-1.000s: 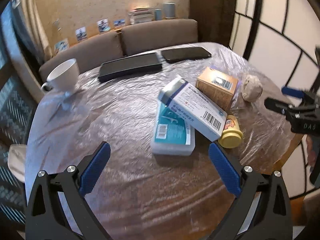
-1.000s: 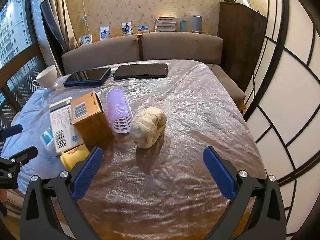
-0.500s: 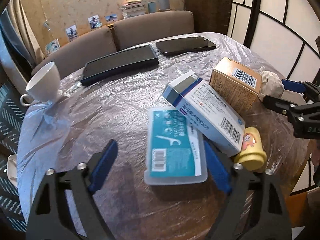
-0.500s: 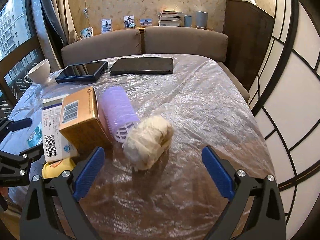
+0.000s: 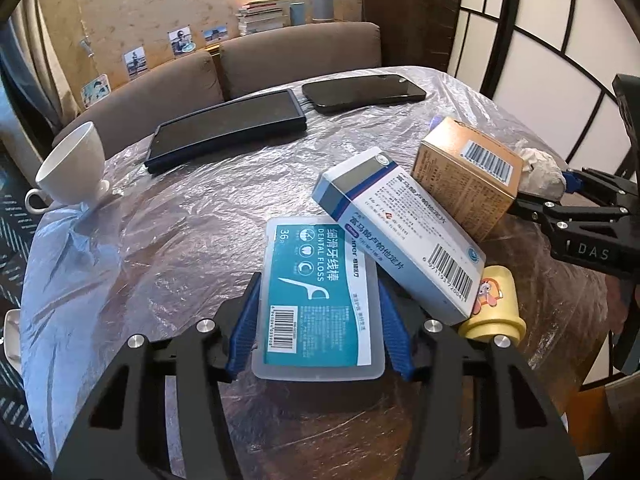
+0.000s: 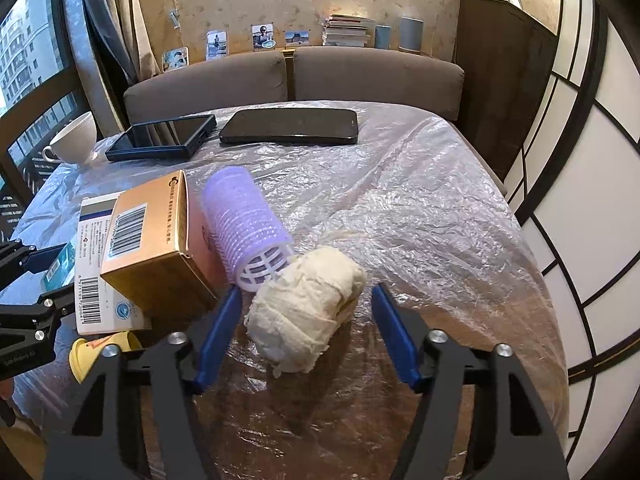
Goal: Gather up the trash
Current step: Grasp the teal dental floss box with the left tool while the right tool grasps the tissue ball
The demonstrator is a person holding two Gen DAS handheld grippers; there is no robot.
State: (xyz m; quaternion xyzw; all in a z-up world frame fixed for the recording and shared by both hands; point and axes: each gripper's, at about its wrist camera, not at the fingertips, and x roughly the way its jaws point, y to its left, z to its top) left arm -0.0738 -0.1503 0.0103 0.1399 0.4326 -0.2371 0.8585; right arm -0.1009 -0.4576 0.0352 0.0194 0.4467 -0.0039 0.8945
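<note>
Left hand-held gripper (image 5: 318, 322) pitched steeply down at the tabletop (image 5: 168, 240), jaws just closing — blue pads flush against both long sides of the dental floss box (image 5: 318, 296), clamped on it. Box is flat translucent plastic with a teal label, lying between the fingers. Just right of it a white-and-blue carton (image 5: 400, 232) leans tilted across its far right corner, a tan cardboard box (image 5: 468, 176) behind that, a yellow plastic cup (image 5: 496, 304) on its side at the right finger.

Right hand-held gripper (image 6: 306, 330) also angled down, jaws closing too but apart — the crumpled cream tissue wad (image 6: 306, 312) sits between the pads; left pad looks close, right pad clear of it. Lilac ribbed hair roller (image 6: 248, 228) just ahead-left, touching the wad. Tabletop covered in wrinkled clear film.
</note>
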